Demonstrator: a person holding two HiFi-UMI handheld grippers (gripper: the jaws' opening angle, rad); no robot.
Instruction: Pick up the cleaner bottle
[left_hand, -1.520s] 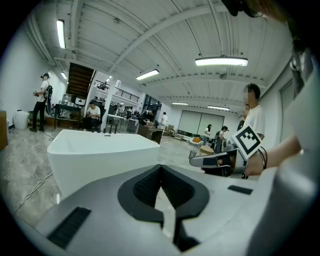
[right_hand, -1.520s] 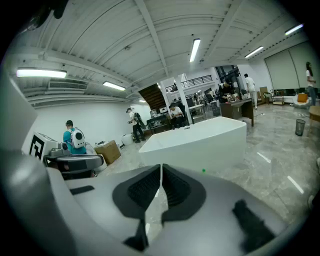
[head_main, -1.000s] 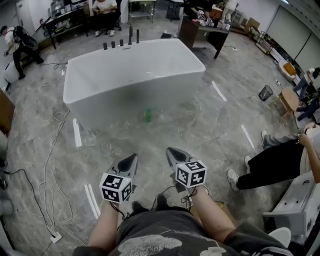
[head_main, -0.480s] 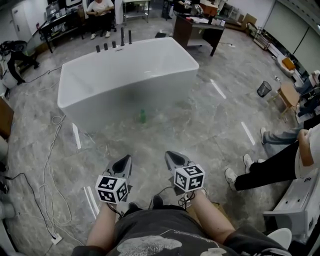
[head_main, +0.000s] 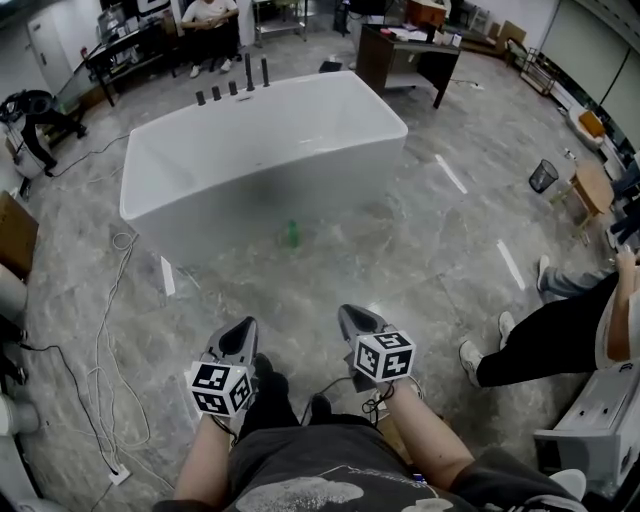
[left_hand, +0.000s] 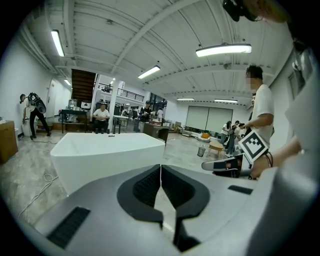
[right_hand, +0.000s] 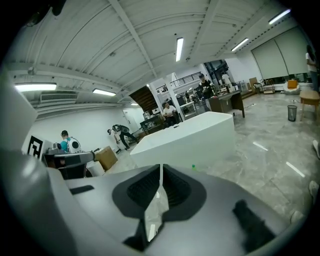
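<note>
When the head view looks down, the green cleaner bottle (head_main: 292, 234) stands on the floor (head_main: 450, 250) just beside the white bathtub (head_main: 300, 190), well apart from the left gripper (head_main: 243, 330) and the right gripper (head_main: 355, 316). The left gripper view shows its jaws pressed together with nothing in them. The right gripper view shows the same, with the cleaner bottle far ahead.

The bathtub (head_main: 262, 150) is smooth glossy white, the floor (head_main: 430, 250) polished grey stone (marble-veined), the cleaner bottle (head_main: 292, 234) green plastic.
</note>
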